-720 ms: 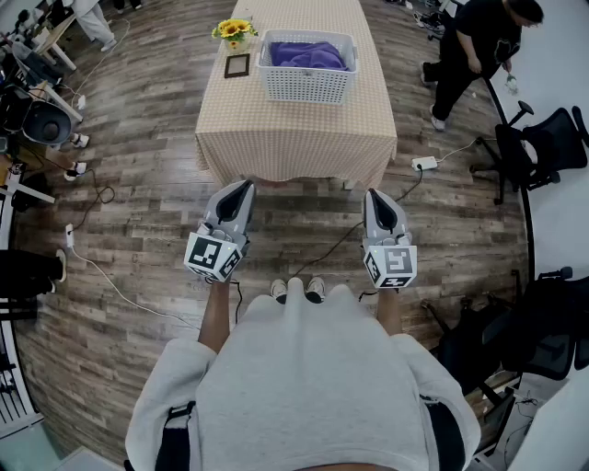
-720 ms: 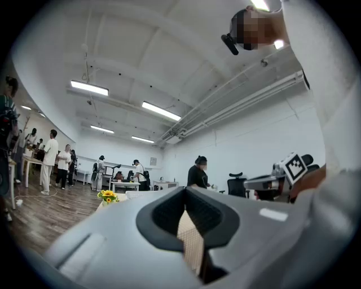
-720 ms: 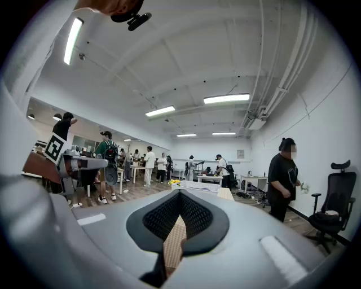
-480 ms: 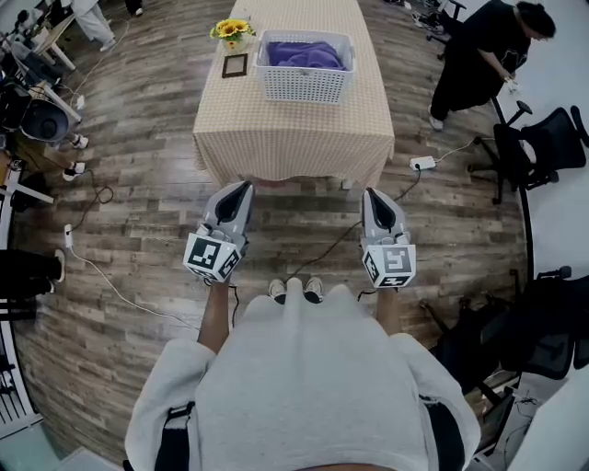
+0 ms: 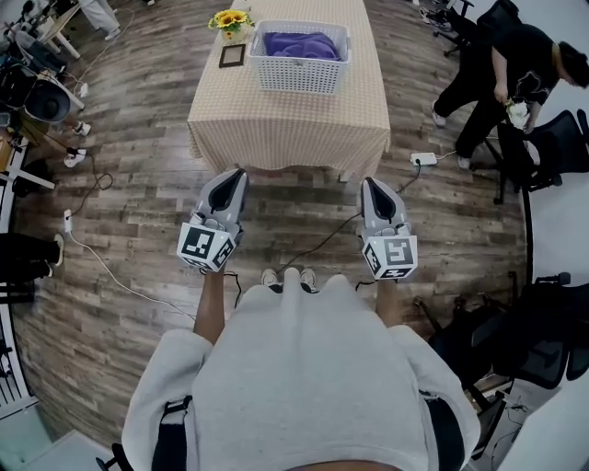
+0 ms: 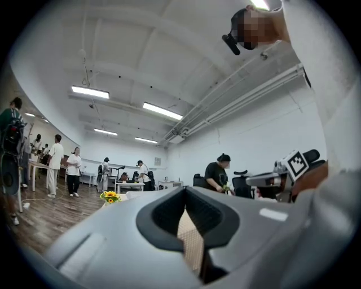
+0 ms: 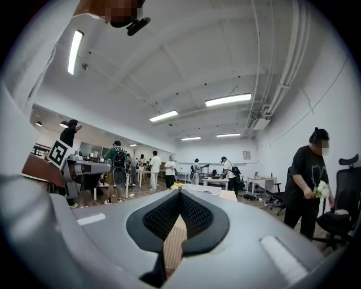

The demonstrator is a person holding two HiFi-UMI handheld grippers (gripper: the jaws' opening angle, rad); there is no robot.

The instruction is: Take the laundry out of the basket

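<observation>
Seen from the head camera, the left gripper (image 5: 238, 177) is held level over the wooden floor (image 5: 129, 175), its fingers pressed together with nothing between them. Ahead of it stands a desk (image 5: 290, 129) covered with a beige checked cloth. A bunch of yellow flowers (image 5: 230, 18) and a small dark picture frame (image 5: 232, 55) sit on the desk's left side. Just beside them is a white lattice basket (image 5: 299, 78). The laundry (image 5: 299, 44) lies inside it, a rumpled purple cloth, well apart from both grippers and between their lines of reach. The right gripper (image 5: 370, 186) is level too, fingers pressed together and empty. Far right, a person in black (image 5: 515, 64) bends forward. Compared with a moment earlier, the desk and basket sit slightly higher in the head view. The person in black has moved toward the right edge.
</observation>
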